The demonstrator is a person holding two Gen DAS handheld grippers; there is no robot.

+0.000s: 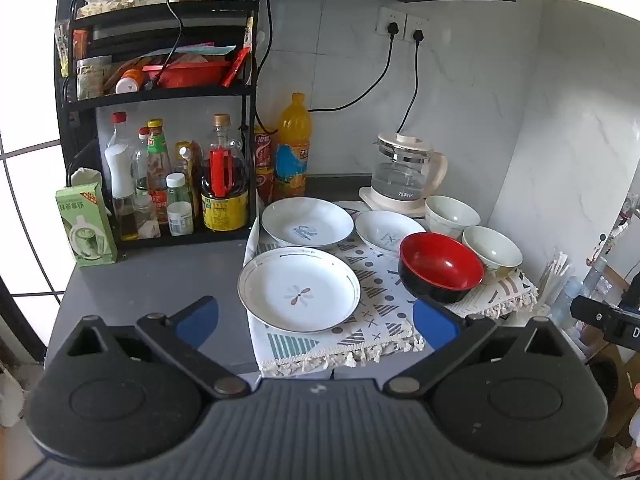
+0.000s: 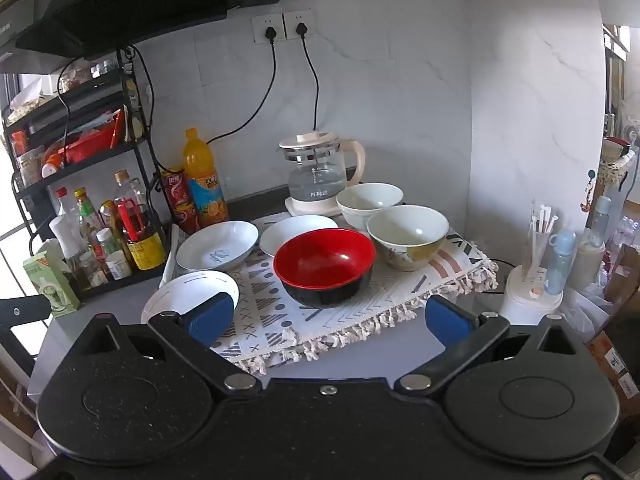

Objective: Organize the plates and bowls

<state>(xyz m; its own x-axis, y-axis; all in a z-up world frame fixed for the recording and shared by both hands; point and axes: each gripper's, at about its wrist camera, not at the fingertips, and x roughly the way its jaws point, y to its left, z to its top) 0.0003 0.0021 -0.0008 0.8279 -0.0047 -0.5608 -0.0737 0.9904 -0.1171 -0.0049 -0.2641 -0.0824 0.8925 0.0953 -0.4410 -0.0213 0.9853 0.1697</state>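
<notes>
Plainly, view by view:

Left wrist view, pose: the left gripper [image 1: 316, 322] hovers level above the grey countertop [image 1: 160, 280], released, its blue-padded fingers [image 1: 198, 320] spread wide and holding nothing.
Left wrist view, nearest dish: the white round plate with a flower motif [image 1: 300, 288] lies on the patterned fringed cloth [image 1: 360, 336], between the finger lines and just beyond the tips.
Left wrist view, other dishes: the white plate with a blue print [image 1: 306, 222] sits behind it; the smaller white plate with an X mark [image 1: 386, 232] lies to its right, partly behind the red-and-black lacquer bowl [image 1: 440, 266].
Left wrist view, bowls: two pale ceramic bowls [image 1: 492, 246] stand at the cloth's right end, near the glass electric kettle [image 1: 404, 168].
Left wrist view only: the black condiment rack [image 1: 160, 92] shows in full, and a green carton [image 1: 86, 224] stands beside it.

Right wrist view, pose: the right gripper [image 2: 328, 318] is also unclenched and empty, above the cloth's fringe.
Right wrist view, dishes: the lacquer bowl sits centred ahead of the fingers; the flower plate is half hidden behind the left pad.
Right wrist view only: a white holder with straws [image 2: 528, 280] and a blue bottle [image 2: 560, 260] stand right of the cloth.
</notes>
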